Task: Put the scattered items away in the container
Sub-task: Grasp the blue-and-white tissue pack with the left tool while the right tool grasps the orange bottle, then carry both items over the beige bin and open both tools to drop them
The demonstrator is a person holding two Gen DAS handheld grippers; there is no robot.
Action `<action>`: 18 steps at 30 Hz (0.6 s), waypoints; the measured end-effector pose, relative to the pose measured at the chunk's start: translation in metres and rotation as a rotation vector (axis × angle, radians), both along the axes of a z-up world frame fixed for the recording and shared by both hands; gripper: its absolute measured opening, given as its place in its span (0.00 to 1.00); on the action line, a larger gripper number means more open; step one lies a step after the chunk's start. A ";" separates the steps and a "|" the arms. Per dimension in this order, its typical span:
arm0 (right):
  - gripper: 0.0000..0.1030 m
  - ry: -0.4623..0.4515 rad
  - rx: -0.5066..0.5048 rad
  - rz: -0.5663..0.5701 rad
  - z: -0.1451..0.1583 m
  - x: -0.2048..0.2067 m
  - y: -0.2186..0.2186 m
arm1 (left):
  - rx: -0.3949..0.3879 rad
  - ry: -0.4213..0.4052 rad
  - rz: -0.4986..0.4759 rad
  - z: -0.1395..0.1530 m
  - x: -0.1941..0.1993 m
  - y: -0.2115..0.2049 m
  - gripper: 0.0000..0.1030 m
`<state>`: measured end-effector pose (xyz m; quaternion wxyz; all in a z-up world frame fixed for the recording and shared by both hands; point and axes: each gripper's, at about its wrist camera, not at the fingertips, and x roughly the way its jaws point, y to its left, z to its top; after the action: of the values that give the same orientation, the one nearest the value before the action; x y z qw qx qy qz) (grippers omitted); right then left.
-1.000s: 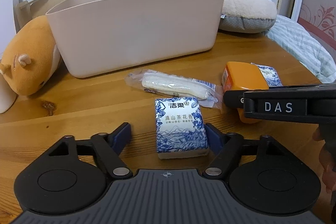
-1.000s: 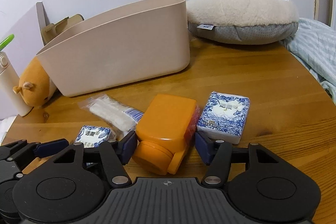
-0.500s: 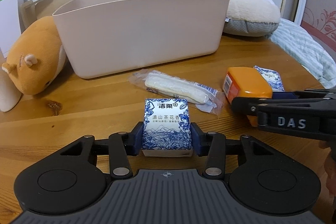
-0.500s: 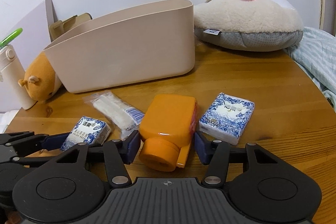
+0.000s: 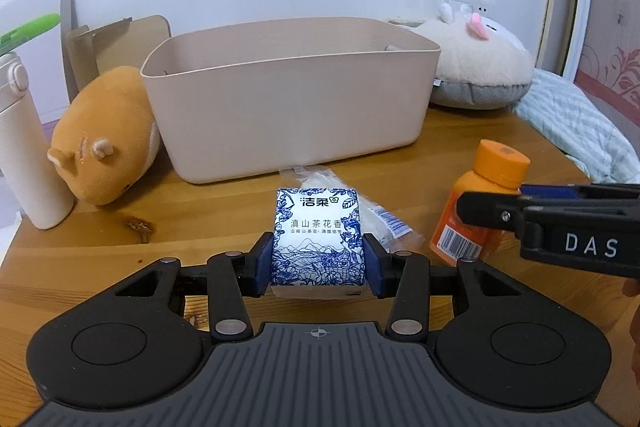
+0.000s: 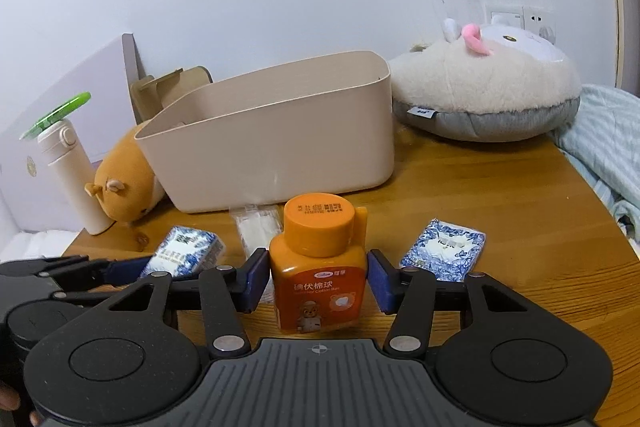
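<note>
Bin stands open-topped at 12 o'clock from both grippers, on the wooden table, its long axis running across the left wrist view, near wall facing the tools.

Left gripper: clenched on a tissue pack, both blue pads flat against its sides. The pack's lower edge appears clear of the table, though contact cannot be ruled out. From these jaws the bin lies straight ahead, rim above the pack's top edge.

Right gripper: jaws bracket an orange bottle, upright, cap up. The left pad looks to touch its shoulder; a thin gap shows at the right pad, so I cannot tell whether the grip is closed. From these jaws the bin lies at 11 o'clock, its right end nearest.

Remaining loose items: a clear packet on the table between the held items and the bin; a second tissue pack at 2 o'clock from the right gripper, lying flat.

Judgement: both tools sit about equally near the bin. The coming move turns on height, as each load must rise above the near rim before travelling forward, or it will strike the wall. The left has the straighter line.
</note>
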<state>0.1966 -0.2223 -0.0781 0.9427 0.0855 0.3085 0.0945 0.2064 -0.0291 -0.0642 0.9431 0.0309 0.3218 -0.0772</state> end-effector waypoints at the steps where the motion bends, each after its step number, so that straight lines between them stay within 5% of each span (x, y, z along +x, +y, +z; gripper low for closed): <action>1: 0.49 0.005 0.005 0.001 -0.001 0.000 -0.001 | -0.001 0.002 0.002 0.000 -0.001 0.001 0.45; 18: 0.49 -0.091 -0.014 0.004 0.036 -0.005 -0.004 | -0.016 -0.092 0.031 0.036 0.001 0.009 0.45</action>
<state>0.1920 -0.2267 -0.0416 0.9561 0.0741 0.2662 0.0979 0.2073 -0.0201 -0.0280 0.9582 0.0220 0.2780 -0.0638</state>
